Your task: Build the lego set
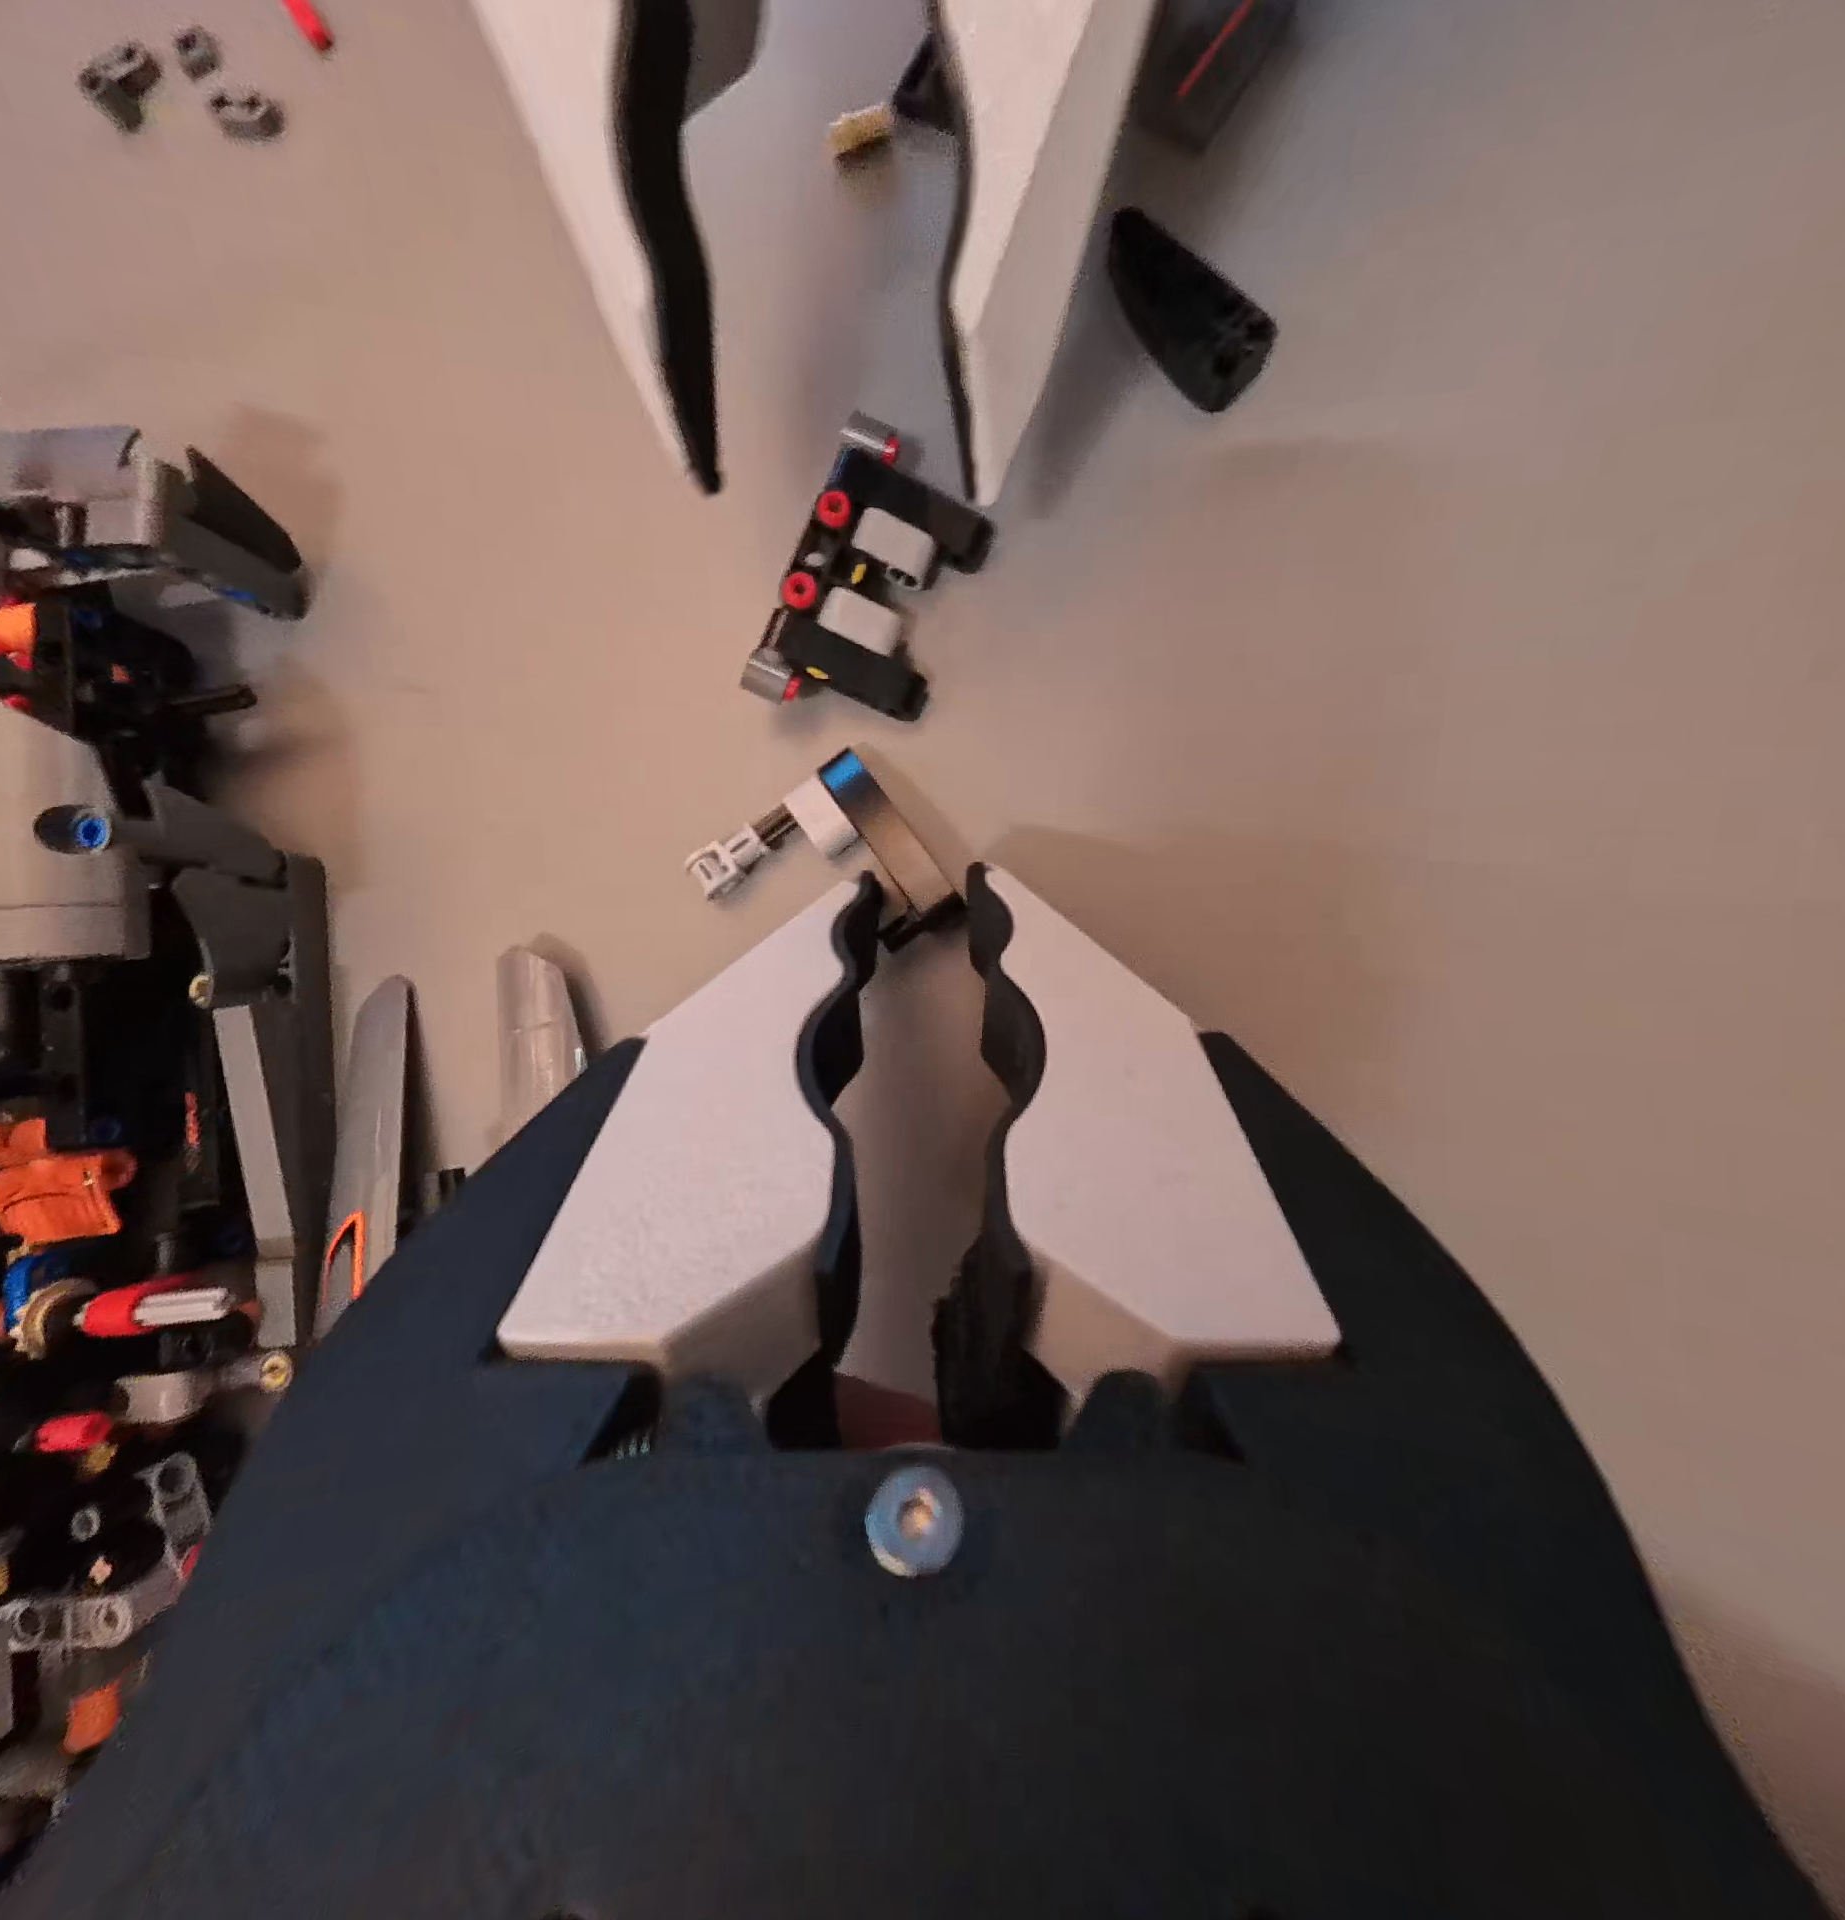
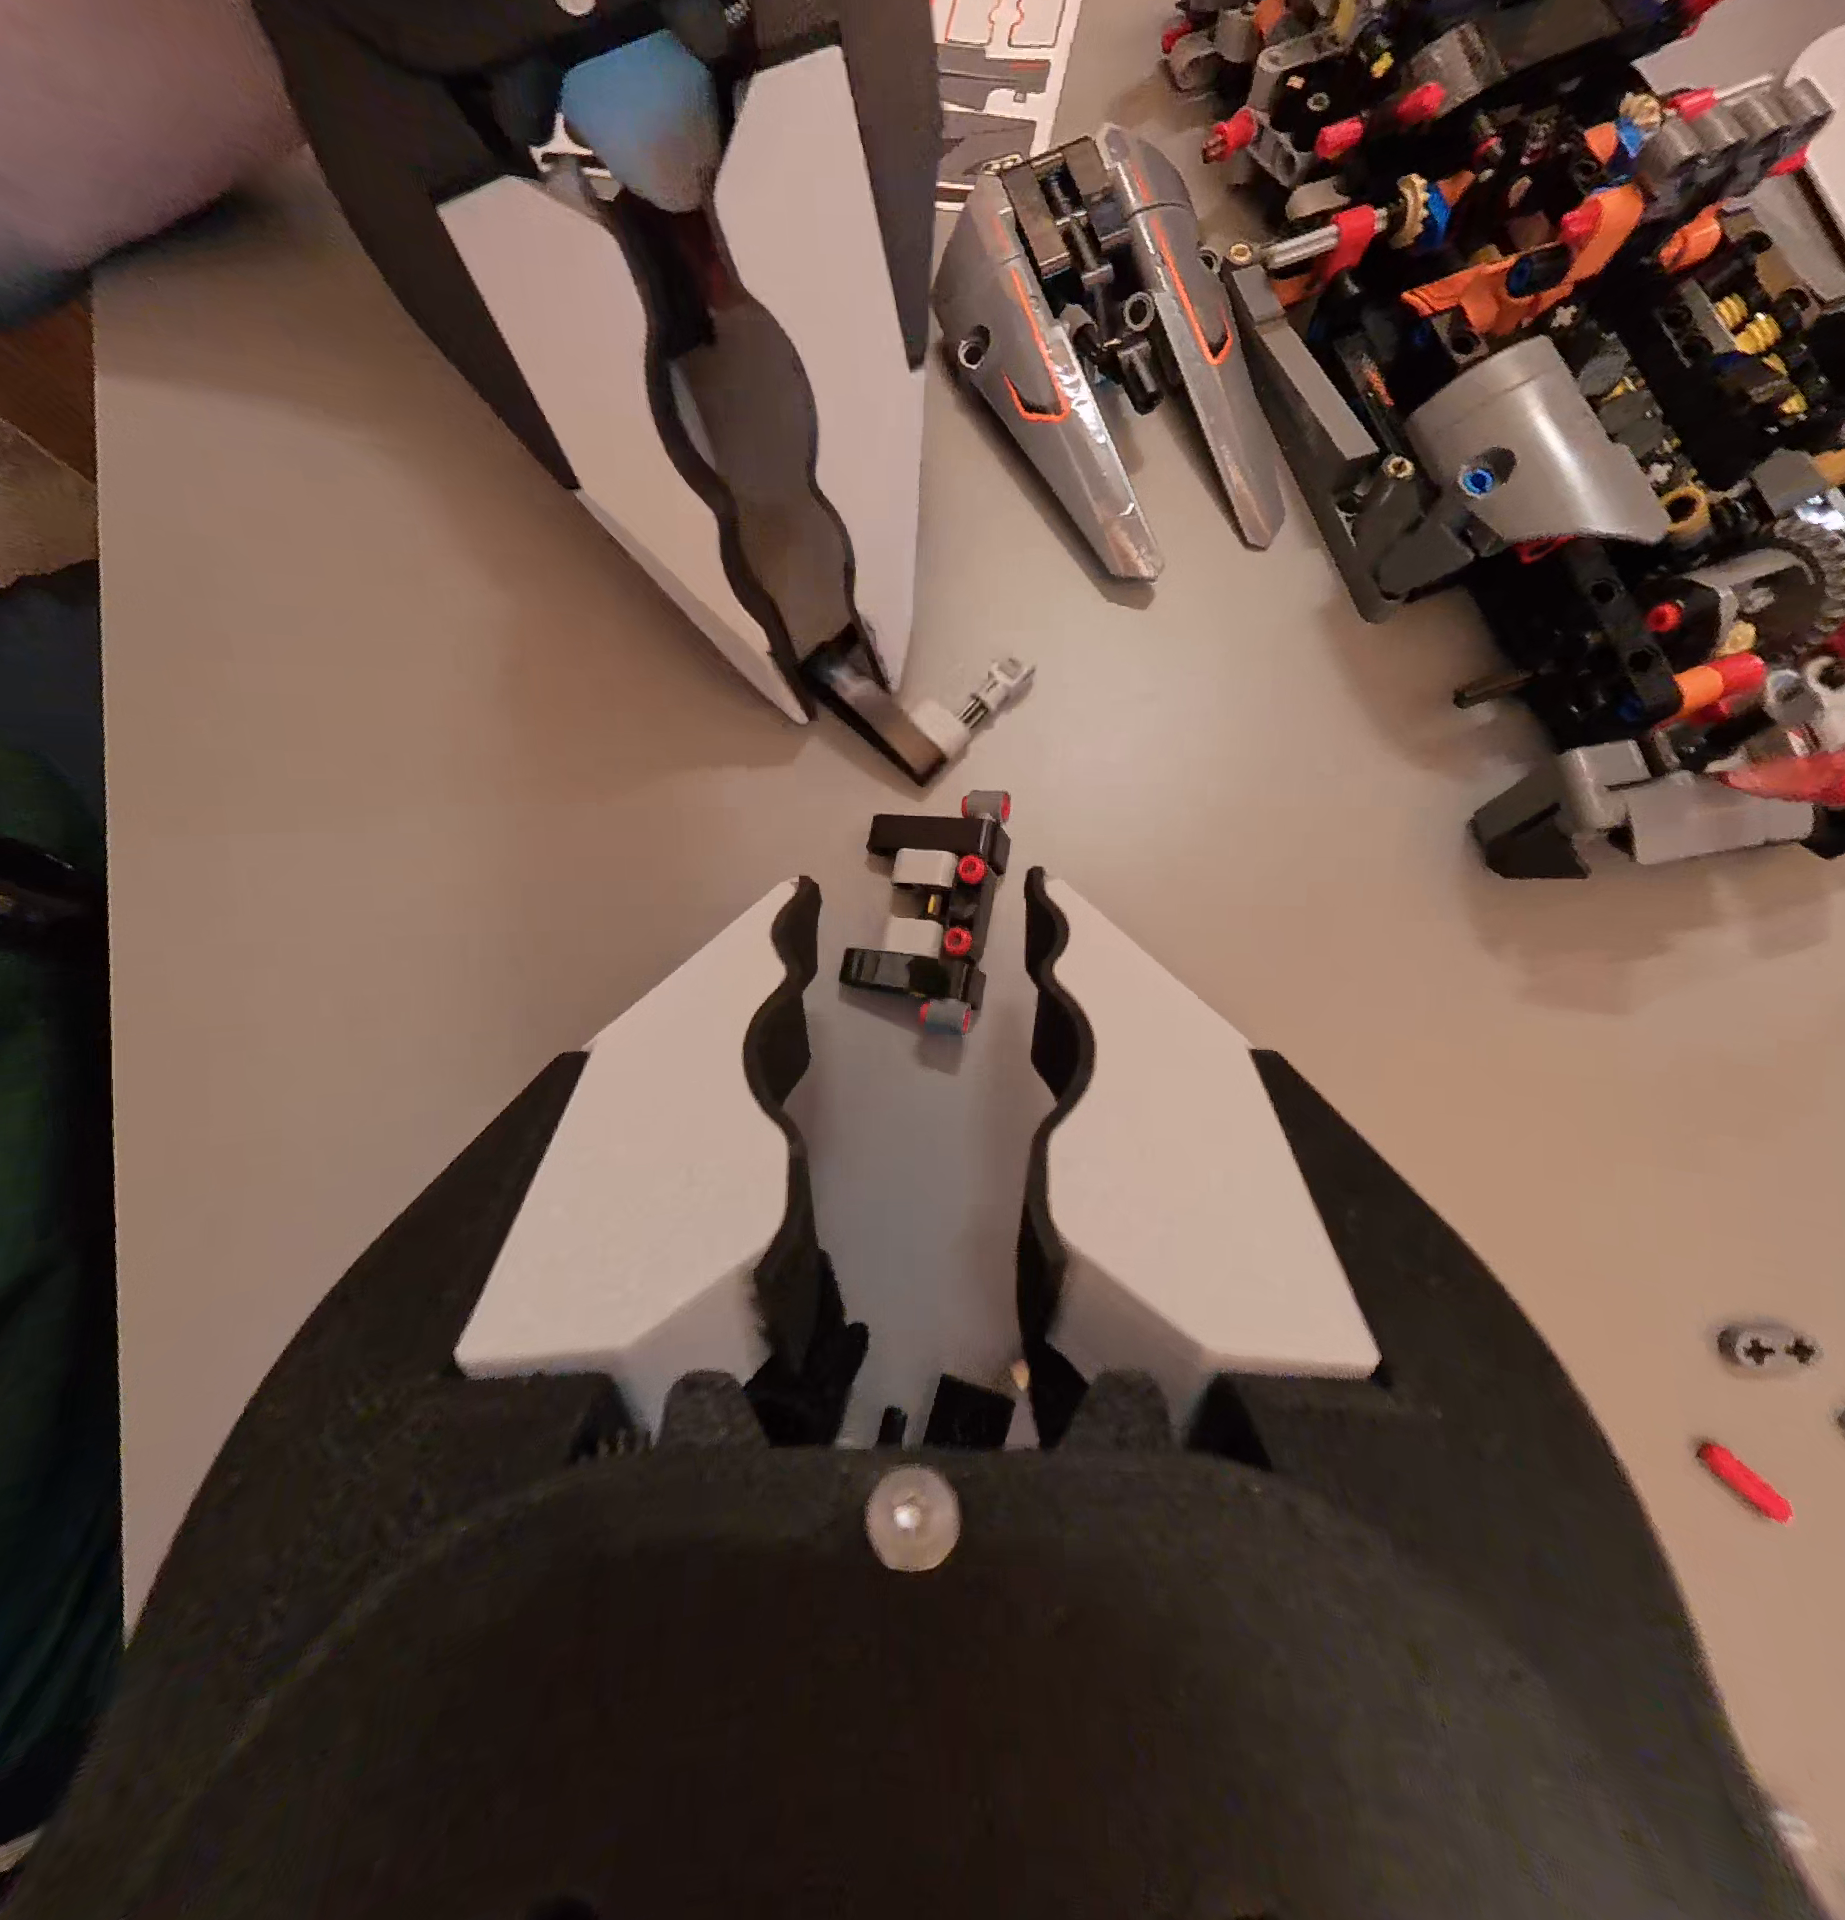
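Pale beige tabletop [image 1: 1469, 727] [image 2: 378, 831] filling both views, cut off along its left edge in the right wrist view, with something dark and blurred beyond that edge.

Dead centre: small black lego frame with red pins and grey blocks [image 1: 856, 582] [image 2: 933, 914], flat on the table. Everything else placed from that frame.

Over the frame now, right gripper [image 2: 923, 888] [image 1: 845, 483]: jaws spread wide, one finger on each side, touching neither side as far as can be seen. Frame's near end partly masked by its own shadow.

Just beside the frame, on the side away from the right gripper, left gripper [image 1: 923, 894] [image 2: 845, 707]: jaws nearly together, pinching the end of a dark grey flat lego beam with a white connector and a light grey axle pin [image 1: 876, 821] [image 2: 902, 732]. Gripped end hidden between the pads; free end almost reaching the frame, not touching.

Well apart from the frame, large half-built black, grey and orange lego model [image 1: 87, 1039] [image 2: 1572, 416], cropped by the picture edge in both views, inner parts too crowded to sort out. Between model and frame, pair of pointed grey panels with orange lines [image 2: 1084, 364] [image 1: 378, 1122], half covered by the left gripper body in the left wrist view.

Farther out from the frame: black curved wedge piece [image 1: 1193, 312], few small grey loose pieces [image 1: 185, 88] [image 2: 1765, 1351], slim red pin [image 2: 1744, 1481], all soft with blur.
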